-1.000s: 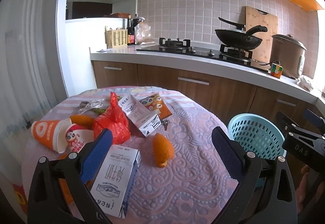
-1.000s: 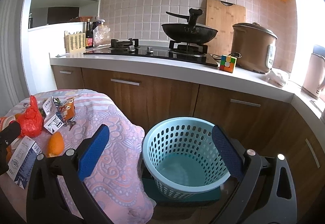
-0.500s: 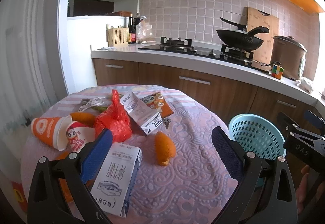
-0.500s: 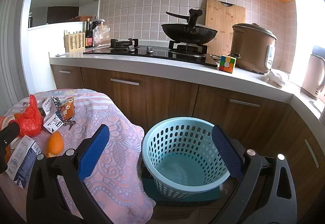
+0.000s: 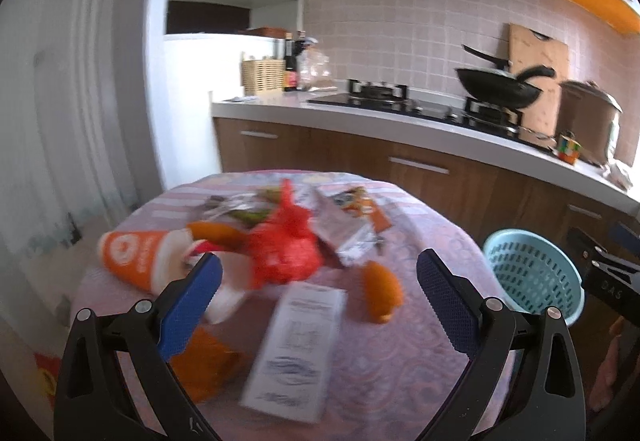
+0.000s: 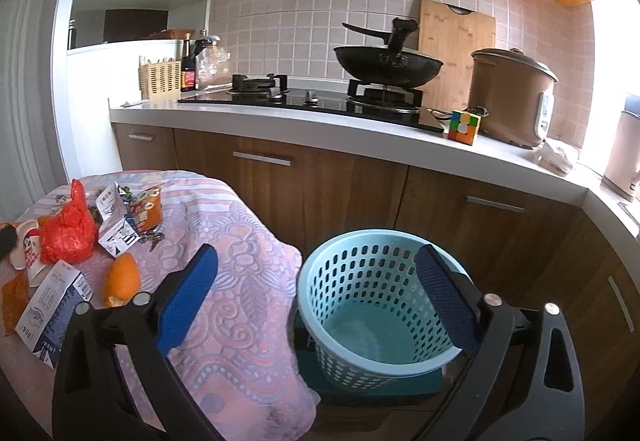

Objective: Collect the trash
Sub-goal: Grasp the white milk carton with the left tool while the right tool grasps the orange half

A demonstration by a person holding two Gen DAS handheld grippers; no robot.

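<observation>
- Left tongs hang with jaws apart over the worktop; that view is blurred, but shows an orange cup near its left edge.
- Right tongs, also apart and empty, frame the blue basket beside the worktop's right edge; a white carton and orange peel lie sharp.

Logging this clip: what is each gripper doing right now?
Left gripper: open, empty, above the white carton.
Right gripper: open, empty, over the blue basket.

home kitchen | gas hob | wok | tiled wall
</observation>
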